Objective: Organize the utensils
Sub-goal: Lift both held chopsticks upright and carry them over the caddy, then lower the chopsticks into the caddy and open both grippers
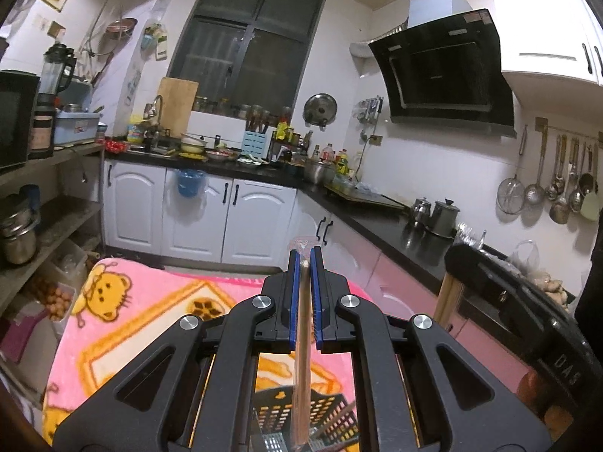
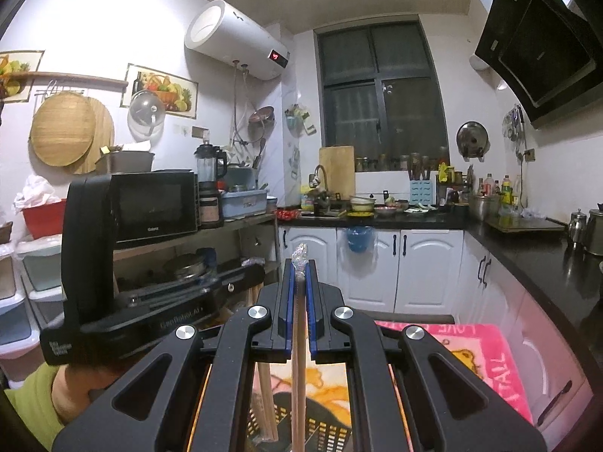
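Chopsticks (image 1: 304,339) in a clear wrapper stand clamped between the left gripper's (image 1: 306,260) fingers at frame centre; the right gripper (image 2: 300,269) clamps another wrapped pair (image 2: 298,358). Below both sits a black slotted basket (image 1: 324,418) on the pink blanket (image 1: 124,324).

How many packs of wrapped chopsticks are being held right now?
2. One chopstick pack is clamped upright in the left gripper; another in the right gripper. More may lie hidden below in the black basket.
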A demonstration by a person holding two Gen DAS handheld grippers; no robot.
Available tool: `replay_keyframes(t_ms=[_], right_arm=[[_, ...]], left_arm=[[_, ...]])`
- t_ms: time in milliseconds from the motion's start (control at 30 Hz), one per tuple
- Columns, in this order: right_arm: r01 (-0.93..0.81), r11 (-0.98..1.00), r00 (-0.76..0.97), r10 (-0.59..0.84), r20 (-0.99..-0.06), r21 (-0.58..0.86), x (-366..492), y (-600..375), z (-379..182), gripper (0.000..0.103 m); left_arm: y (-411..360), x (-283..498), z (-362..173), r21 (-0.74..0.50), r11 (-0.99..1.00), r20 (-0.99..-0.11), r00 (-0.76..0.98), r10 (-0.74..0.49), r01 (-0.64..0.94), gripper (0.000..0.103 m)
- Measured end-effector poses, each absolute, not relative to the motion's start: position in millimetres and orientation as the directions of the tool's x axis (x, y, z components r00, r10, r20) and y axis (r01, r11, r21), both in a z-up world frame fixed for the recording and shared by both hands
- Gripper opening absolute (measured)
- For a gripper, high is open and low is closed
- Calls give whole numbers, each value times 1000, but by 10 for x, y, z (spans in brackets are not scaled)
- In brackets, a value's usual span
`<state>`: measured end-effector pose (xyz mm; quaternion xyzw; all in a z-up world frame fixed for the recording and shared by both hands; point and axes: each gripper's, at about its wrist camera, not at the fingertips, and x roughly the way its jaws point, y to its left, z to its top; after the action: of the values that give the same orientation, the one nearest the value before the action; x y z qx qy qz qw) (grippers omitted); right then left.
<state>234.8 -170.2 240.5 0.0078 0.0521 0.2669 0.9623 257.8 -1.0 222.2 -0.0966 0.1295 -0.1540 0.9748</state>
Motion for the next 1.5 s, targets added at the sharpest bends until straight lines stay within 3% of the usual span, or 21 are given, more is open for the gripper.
replay_keyframes(t_ms=[467, 1233, 1500], right_arm=[[-435, 899, 888, 438, -140, 51, 2733, -1700, 2010, 6], [-456, 880, 854, 474, -214, 133, 2754, -1813, 1500, 7], [-451, 879, 848, 476, -233, 154, 2629, -1901, 1392, 18]], left_arm=[[0, 2800, 1774, -227, 949, -257, 926, -276, 220, 3], [-10, 2766, 1356, -245, 938, -307, 898, -314, 244, 3], [19, 2659, 1291, -255, 936, -320, 892, -319, 243, 3]])
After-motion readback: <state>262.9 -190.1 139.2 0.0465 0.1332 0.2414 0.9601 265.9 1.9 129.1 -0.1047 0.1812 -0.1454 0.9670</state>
